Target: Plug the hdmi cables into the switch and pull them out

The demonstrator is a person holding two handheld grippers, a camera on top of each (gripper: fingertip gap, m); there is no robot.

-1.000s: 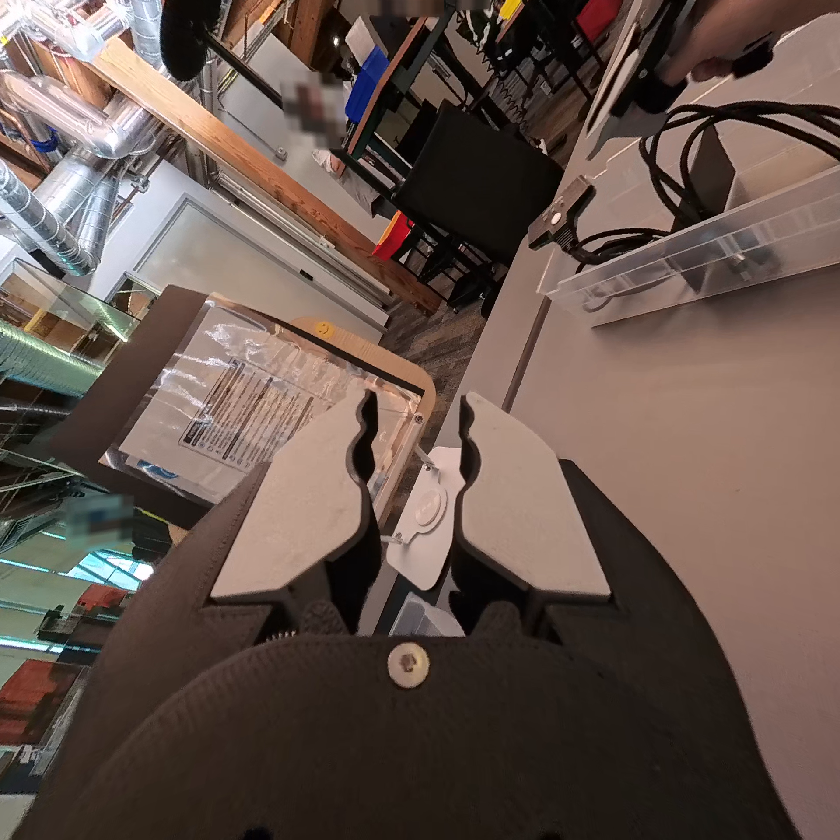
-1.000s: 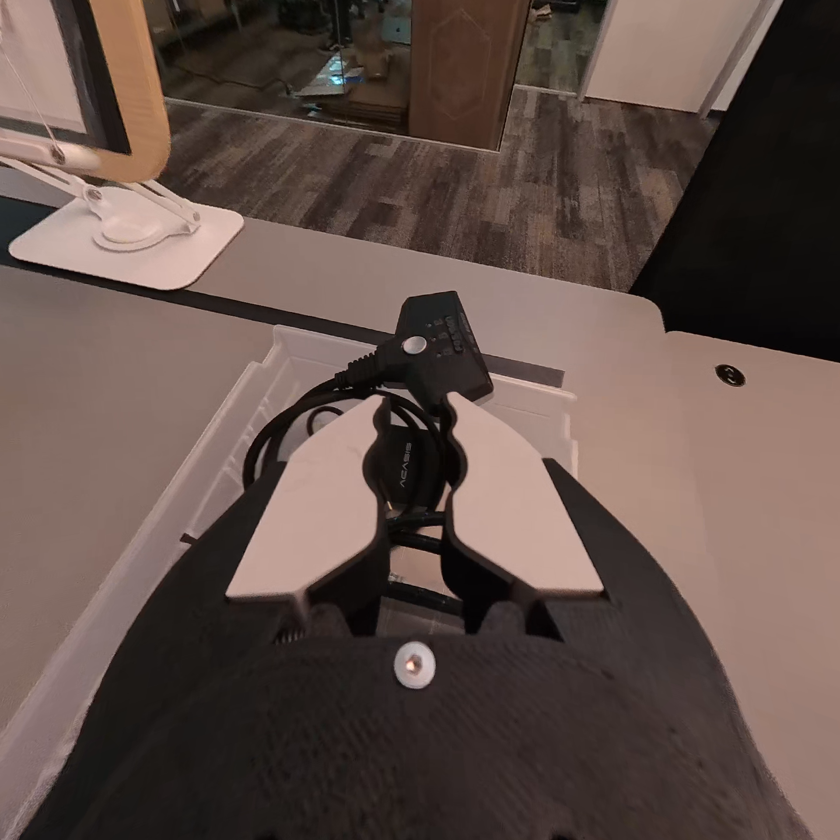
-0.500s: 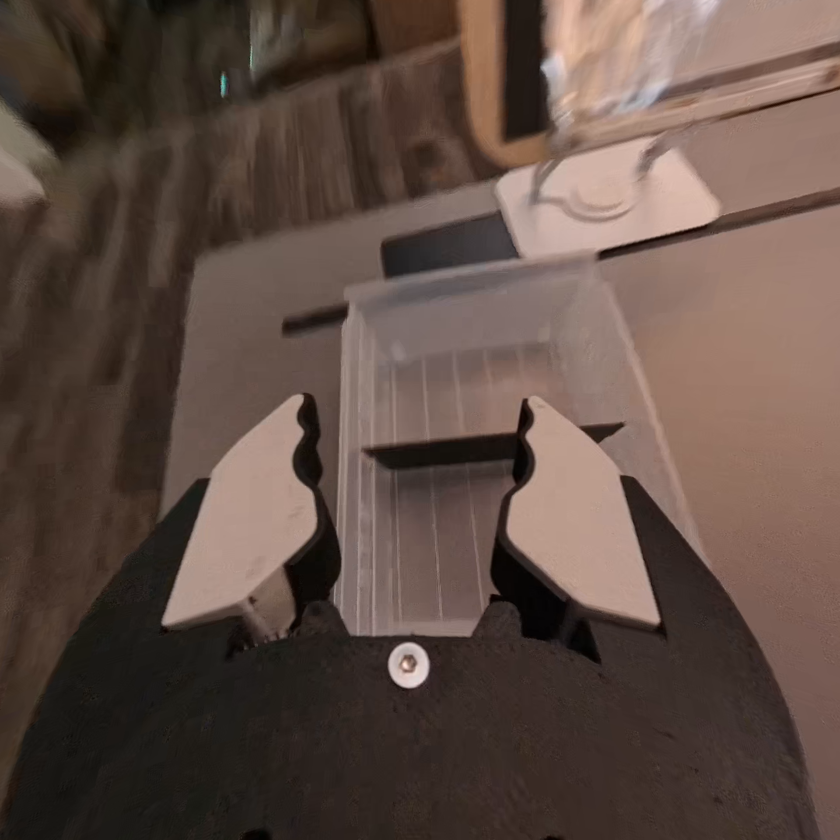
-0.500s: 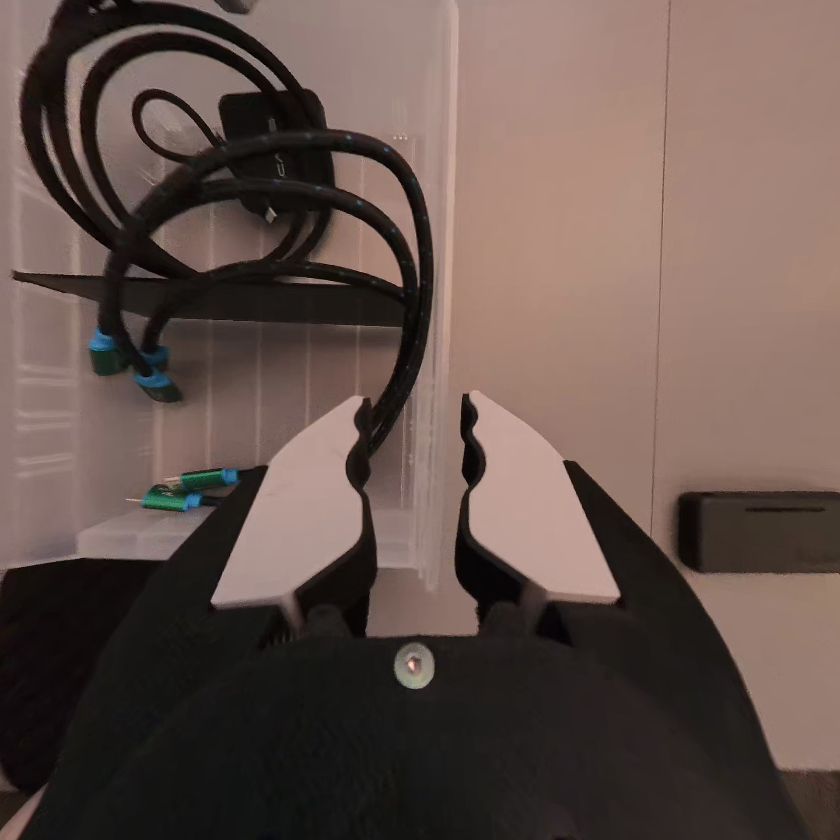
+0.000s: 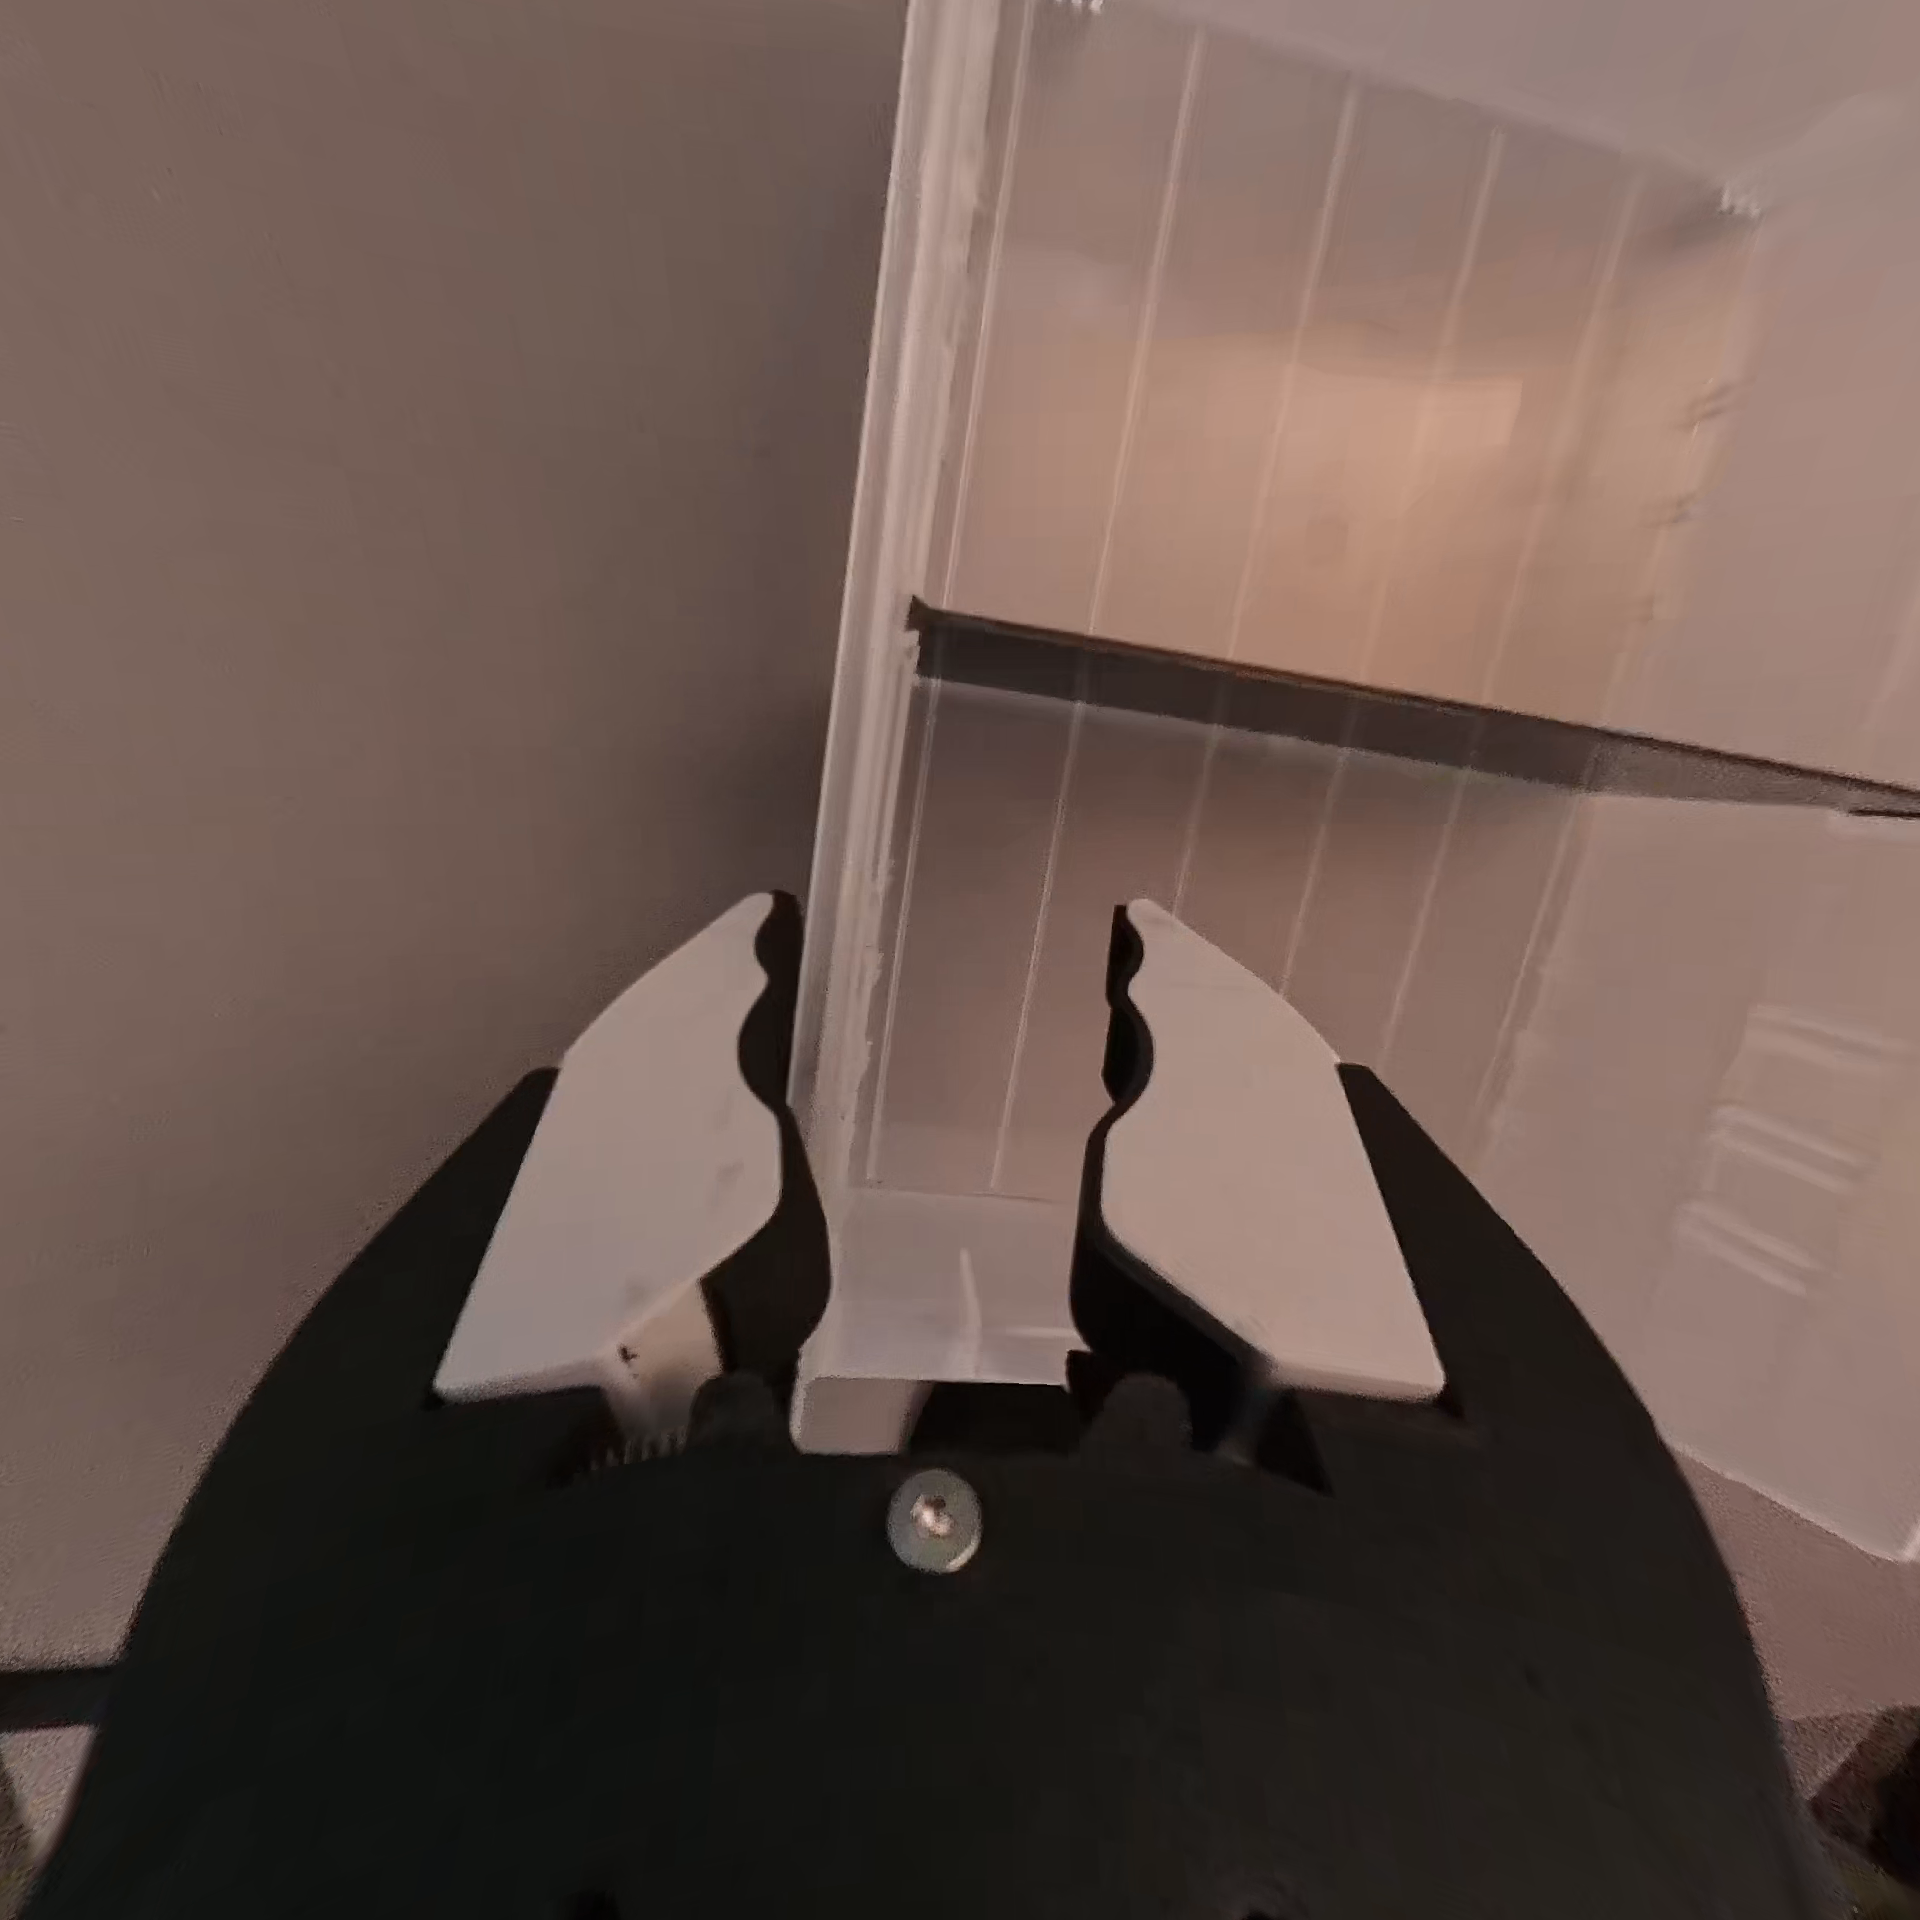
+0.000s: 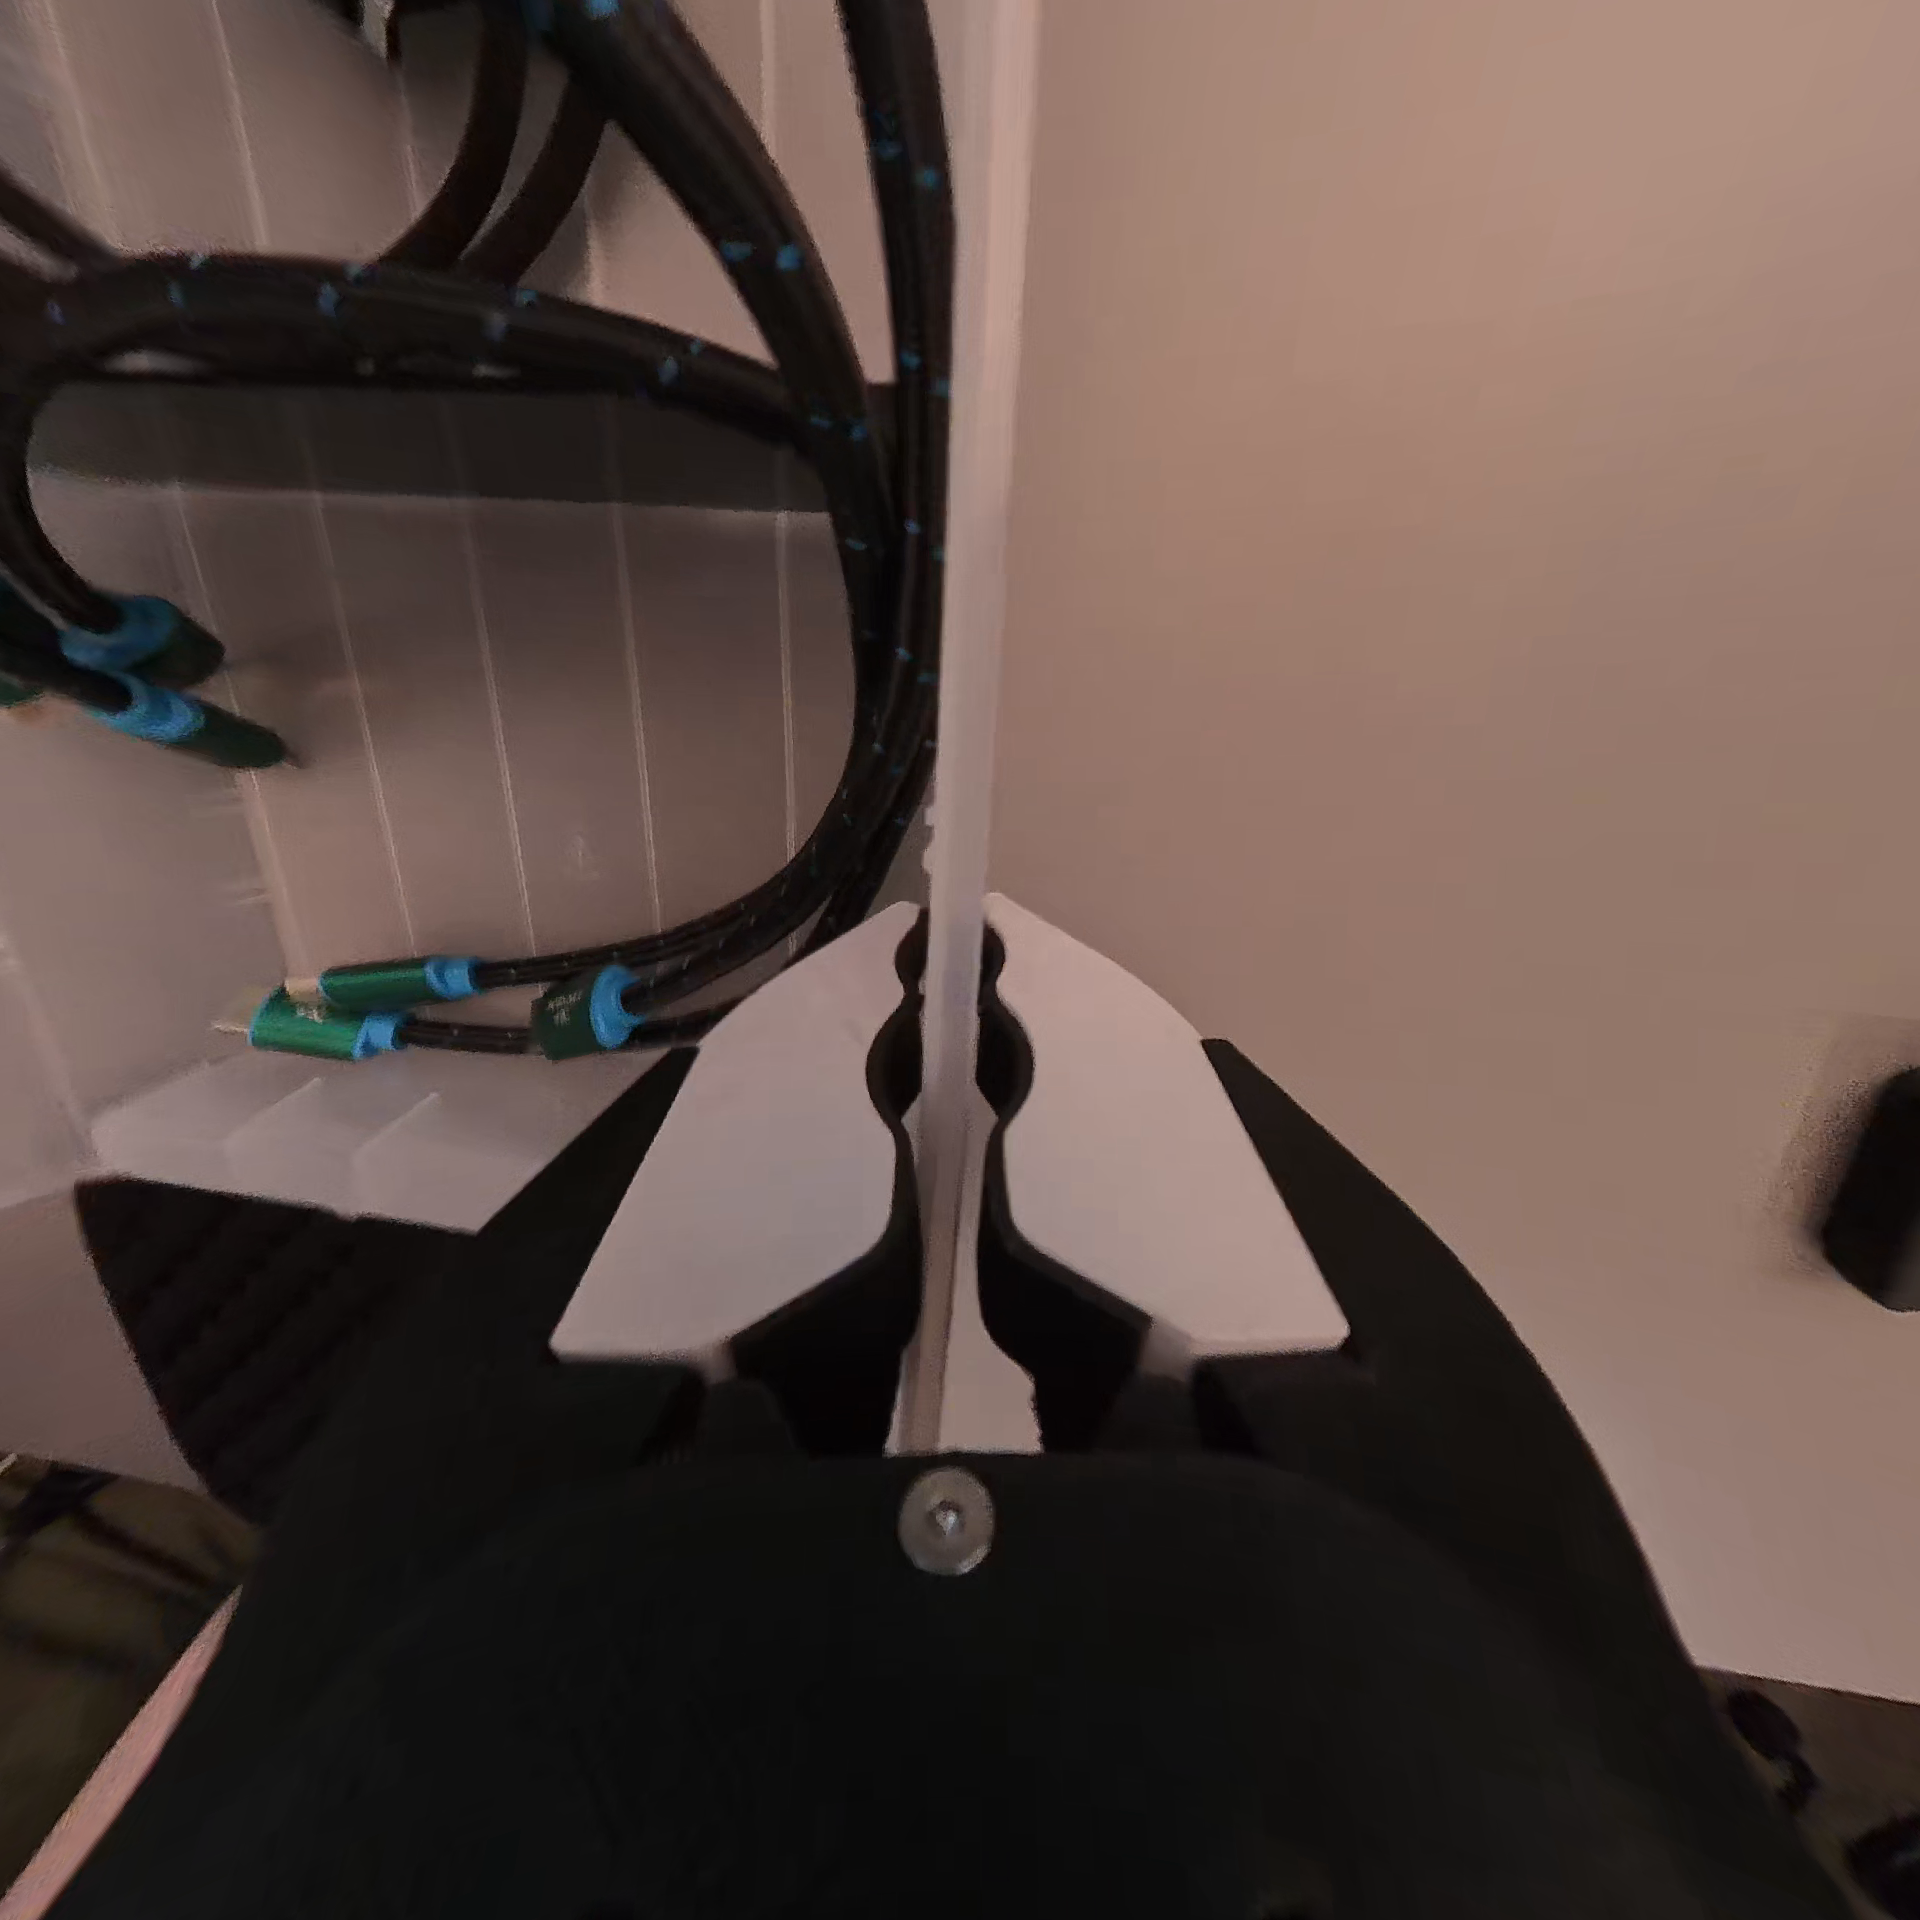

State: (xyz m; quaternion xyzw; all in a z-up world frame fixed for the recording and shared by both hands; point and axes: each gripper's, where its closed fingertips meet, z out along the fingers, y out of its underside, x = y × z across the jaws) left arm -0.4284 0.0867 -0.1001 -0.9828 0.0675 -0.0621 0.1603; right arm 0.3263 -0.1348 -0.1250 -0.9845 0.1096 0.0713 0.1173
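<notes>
HDMI cables (image 6: 852,644), black with green plugs, lie coiled inside a clear bin (image 6: 971,623), left of the right gripper (image 6: 951,920), which pinches the bin's wall. Left gripper (image 5: 940,920), jaws spread, straddles the opposite wall.

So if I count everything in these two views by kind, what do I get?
Green cable plugs: 5
Clear bin: 1
Black divider in the bin: 1
Small black block on the table: 1
Left gripper and right gripper: 2
Total: 10 (the tangled black cables cannot be counted)
</notes>
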